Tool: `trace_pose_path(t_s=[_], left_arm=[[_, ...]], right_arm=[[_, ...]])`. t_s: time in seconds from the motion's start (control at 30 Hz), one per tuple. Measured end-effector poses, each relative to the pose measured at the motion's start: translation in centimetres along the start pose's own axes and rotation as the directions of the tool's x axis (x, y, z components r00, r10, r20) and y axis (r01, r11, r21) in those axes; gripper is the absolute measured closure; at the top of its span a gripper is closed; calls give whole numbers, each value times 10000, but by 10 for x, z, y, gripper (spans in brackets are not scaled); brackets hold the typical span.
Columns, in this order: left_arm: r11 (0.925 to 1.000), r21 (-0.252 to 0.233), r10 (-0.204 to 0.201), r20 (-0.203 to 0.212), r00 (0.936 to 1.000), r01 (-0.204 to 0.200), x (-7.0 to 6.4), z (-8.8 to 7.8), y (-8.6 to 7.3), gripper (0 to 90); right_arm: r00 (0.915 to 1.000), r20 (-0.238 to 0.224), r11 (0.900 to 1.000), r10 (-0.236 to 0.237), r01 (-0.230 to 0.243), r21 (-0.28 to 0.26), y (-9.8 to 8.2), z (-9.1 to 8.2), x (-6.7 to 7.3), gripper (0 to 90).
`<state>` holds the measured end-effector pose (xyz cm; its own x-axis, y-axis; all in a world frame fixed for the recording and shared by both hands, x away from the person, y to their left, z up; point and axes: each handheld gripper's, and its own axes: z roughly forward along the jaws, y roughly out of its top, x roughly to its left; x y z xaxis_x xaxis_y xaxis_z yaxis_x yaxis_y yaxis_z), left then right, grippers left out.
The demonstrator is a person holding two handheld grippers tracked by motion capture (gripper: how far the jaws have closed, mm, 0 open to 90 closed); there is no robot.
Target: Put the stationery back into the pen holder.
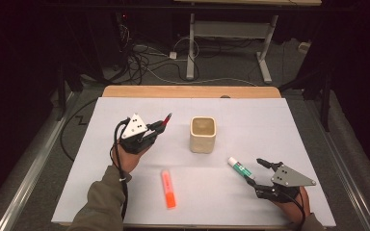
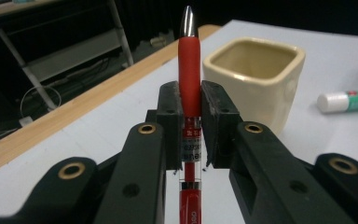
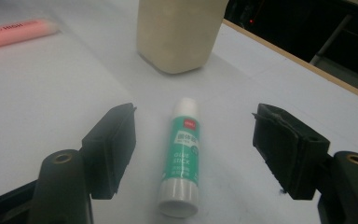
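Pinching a red gel pen between its two black jaws, the left gripper holds it above the white table cover, just left of a cream square ceramic cup; the pen's silver tip points up and away past the pads, toward the cup's side of the table. Over on the right, a green-and-white glue stick lies flat on the cover, white cap toward the cup, and the right gripper sits low behind it with its jaws spread wide, one pad on either side of the stick and neither touching it. Nearer the front edge, between the two hands, an orange highlighter lies by itself.
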<state>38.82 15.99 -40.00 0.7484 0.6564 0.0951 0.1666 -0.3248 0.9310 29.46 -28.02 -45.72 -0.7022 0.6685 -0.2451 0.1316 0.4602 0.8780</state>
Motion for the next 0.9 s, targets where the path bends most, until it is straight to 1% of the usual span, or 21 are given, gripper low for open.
trace_pose_path(t_s=[0.07, 0.17, 0.23, 0.4, 0.47, 0.53, 0.57, 0.63, 0.7, 0.8, 0.87, 0.9], left_arm=[[9995, -307, -103, 17, 9999, 103, -1, 1, 2, 776], [9952, -894, -381, 280, 9989, 405, -3, 4, 7, 776], [9930, -1105, -393, 293, 9988, 423, -5, 7, 11, 776], [9888, -1442, -312, 440, 9985, 373, -10, 12, 19, 776], [9860, -1607, -370, 493, 9981, 445, -11, 13, 21, 776], [9840, -1718, -390, 495, 9980, 470, -13, 15, 23, 776], [9830, -1763, -412, 585, 9974, 510, -13, 16, 24, 776], [9827, -1801, -339, 559, 9979, 435, -15, 18, 27, 776], [9797, -1939, -393, 668, 9970, 516, -16, 19, 31, 776], [9779, -2037, -306, 873, 9957, 479, -20, 24, 35, 776], [9774, -2078, -184, 978, 9950, 385, -24, 27, 38, 776], [9765, -2117, -188, 1048, 9943, 408, -26, 29, 39, 776]], right_arm=[[10000, -7, 10000, 0, 0, -5, 0, 0, 0, 301], [10000, 2, 10000, 8, -8, -11, 0, 0, 0, 301], [10000, 20, 10000, 0, 0, -7, 0, 0, 0, 301], [10000, 29, 10000, -24, 24, 25, 0, 0, 0, 301], [10000, 34, 10000, -7, 7, 31, 0, 0, 0, 301], [10000, 60, 10000, -11, 11, 23, 0, 0, 0, 301], [10000, 48, 10000, -24, 24, 6, 0, 0, 0, 301], [10000, 66, 10000, -24, 24, 3, 0, 0, 0, 302], [10000, 63, 10000, 0, 0, -2, 0, 0, 0, 301], [10000, 49, 10000, -24, 24, 4, 0, 0, 0, 302], [10000, 33, 10000, -27, 27, 0, 0, 0, 0, 308], [10000, -9, 10000, -19, 19, -35, 0, -1, 0, 315]])
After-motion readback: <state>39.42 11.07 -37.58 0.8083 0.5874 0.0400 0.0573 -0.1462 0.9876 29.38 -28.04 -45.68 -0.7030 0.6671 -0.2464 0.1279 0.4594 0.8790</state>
